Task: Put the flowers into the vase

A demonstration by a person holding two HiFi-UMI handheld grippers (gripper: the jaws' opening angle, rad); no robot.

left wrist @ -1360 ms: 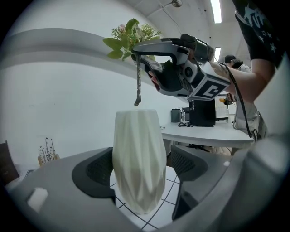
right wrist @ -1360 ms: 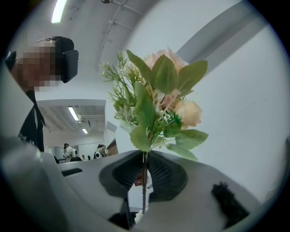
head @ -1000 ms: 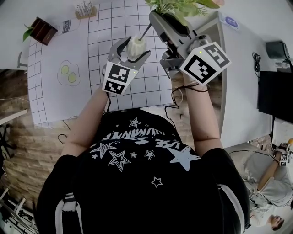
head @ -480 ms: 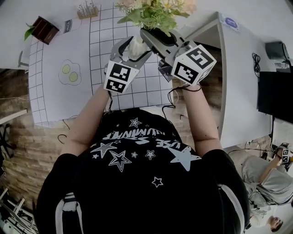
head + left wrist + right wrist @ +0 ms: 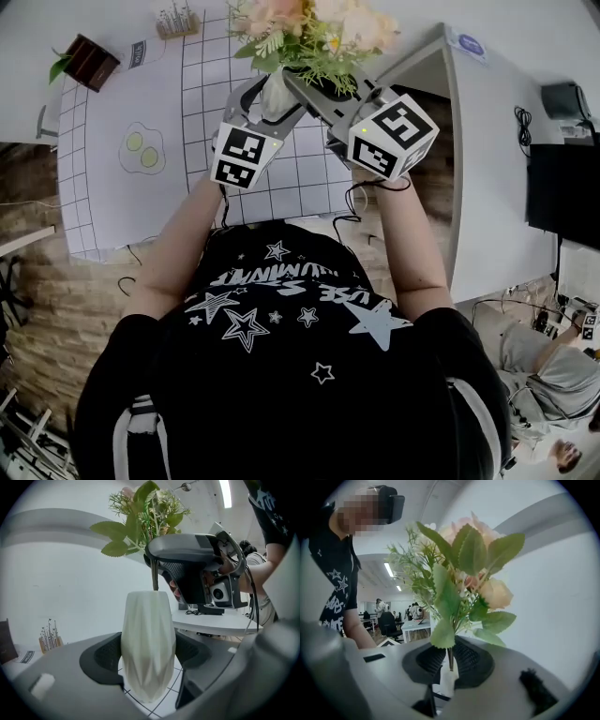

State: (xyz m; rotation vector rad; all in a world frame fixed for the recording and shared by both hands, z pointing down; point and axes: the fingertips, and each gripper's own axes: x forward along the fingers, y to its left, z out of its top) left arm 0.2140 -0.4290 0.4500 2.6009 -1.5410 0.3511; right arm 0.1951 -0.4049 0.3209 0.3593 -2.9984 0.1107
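Note:
A white faceted vase (image 5: 274, 97) (image 5: 148, 648) stands upright between the pads of my left gripper (image 5: 272, 90) (image 5: 149, 654), which is shut on its body. A bunch of peach roses with green leaves (image 5: 309, 30) (image 5: 464, 578) (image 5: 145, 517) is directly above it. My right gripper (image 5: 302, 82) (image 5: 449, 660) (image 5: 154, 563) pinches the thin stem (image 5: 450, 657) from the right. Its jaws have just eased open slightly, with the stem still between the pads. The stem's lower end (image 5: 154, 581) reaches the vase mouth (image 5: 449, 682).
A gridded white mat (image 5: 281, 178) covers the table, with a fried-egg drawing (image 5: 141, 150) at its left. A brown pot with a leaf (image 5: 84, 61) and a small wooden holder (image 5: 175, 19) stand at the far left. A white desk (image 5: 487, 141) lies to the right.
My right gripper has come down and to the left with the flowers, bringing the bunch over the vase and the stem to its mouth. The left gripper and vase have kept still.

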